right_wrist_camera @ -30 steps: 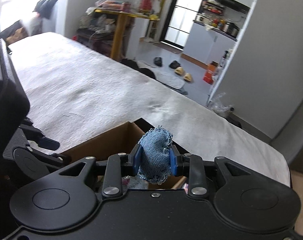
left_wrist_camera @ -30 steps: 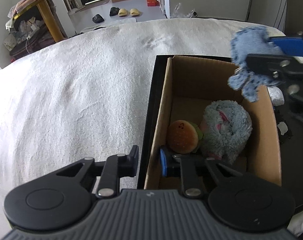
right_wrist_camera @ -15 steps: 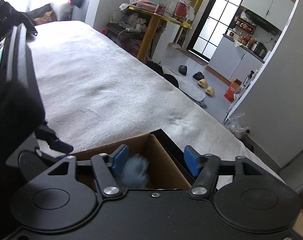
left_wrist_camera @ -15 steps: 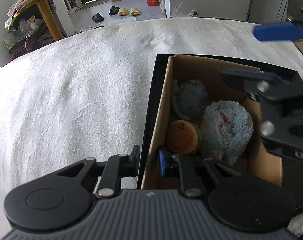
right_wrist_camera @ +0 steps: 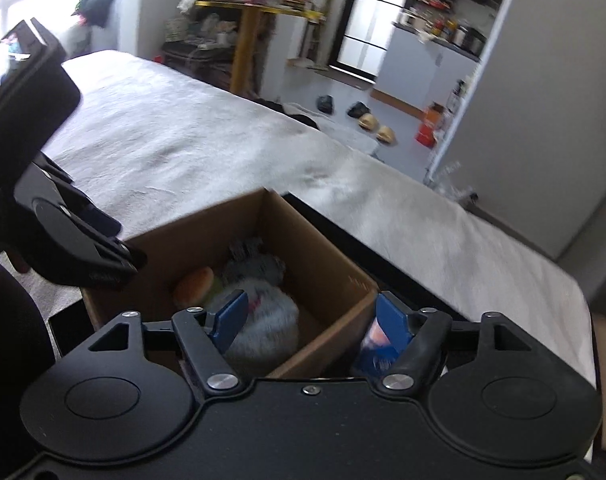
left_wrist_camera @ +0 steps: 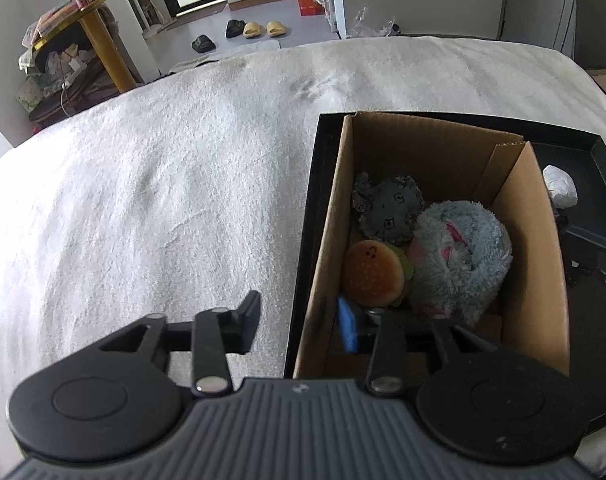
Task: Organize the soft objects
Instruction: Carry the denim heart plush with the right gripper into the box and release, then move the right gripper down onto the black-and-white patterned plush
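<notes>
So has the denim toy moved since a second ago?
Yes. It left the right gripper, whose fingers are now open, and went down into the cardboard box; the denim toy lies against the far wall.

Cardboard box [left_wrist_camera: 523, 280]: ahead-right of the left tool [left_wrist_camera: 303, 320], inside a tray [left_wrist_camera: 315, 216] on the bed [left_wrist_camera: 163, 200].
In box: burger plush [left_wrist_camera: 373, 278] nearest, fluffy plush [left_wrist_camera: 459, 256] to its right, denim plush [left_wrist_camera: 391, 210] behind.

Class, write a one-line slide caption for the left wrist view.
Open left gripper straddles the cardboard box wall; denim toy, burger plush, fluffy blue plush inside.
</notes>
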Motion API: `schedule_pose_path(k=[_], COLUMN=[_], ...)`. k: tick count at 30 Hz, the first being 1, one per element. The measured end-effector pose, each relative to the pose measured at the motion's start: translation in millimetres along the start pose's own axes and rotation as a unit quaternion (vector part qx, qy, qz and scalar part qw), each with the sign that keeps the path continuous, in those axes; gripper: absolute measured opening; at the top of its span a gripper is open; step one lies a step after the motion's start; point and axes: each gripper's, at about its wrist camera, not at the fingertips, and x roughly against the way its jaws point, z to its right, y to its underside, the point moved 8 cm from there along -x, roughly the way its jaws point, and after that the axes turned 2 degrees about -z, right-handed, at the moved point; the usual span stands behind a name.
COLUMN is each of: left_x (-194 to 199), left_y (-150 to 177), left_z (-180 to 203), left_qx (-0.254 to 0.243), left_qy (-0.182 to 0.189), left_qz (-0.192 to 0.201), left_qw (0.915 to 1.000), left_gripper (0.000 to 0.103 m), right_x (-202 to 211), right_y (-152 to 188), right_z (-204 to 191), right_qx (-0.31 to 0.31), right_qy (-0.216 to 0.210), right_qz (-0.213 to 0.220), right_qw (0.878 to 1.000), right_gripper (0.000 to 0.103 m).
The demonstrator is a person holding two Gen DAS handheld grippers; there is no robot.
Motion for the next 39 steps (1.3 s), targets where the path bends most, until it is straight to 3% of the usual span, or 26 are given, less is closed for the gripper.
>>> schedule_pose_path(k=[19, 39], left_x=[19, 6], left_y=[-3, -5], left_z=[14, 39], left_qx=[-0.044, -0.115], left_qy=[-0.047, -0.121], left_qz=[0.036, 0.015], left_qw=[0.9973, 0.9859], left_gripper=[0.069, 0.075], right_x=[10, -32], right_y=[69, 126], right_z=[45, 76], right_qx=[-0.141, -0.23], right_qy=[0.026, 0.03], right_qz=[-0.008, -0.052], right_qw=[0.99, 0.971], right_gripper=[0.077, 0.077])
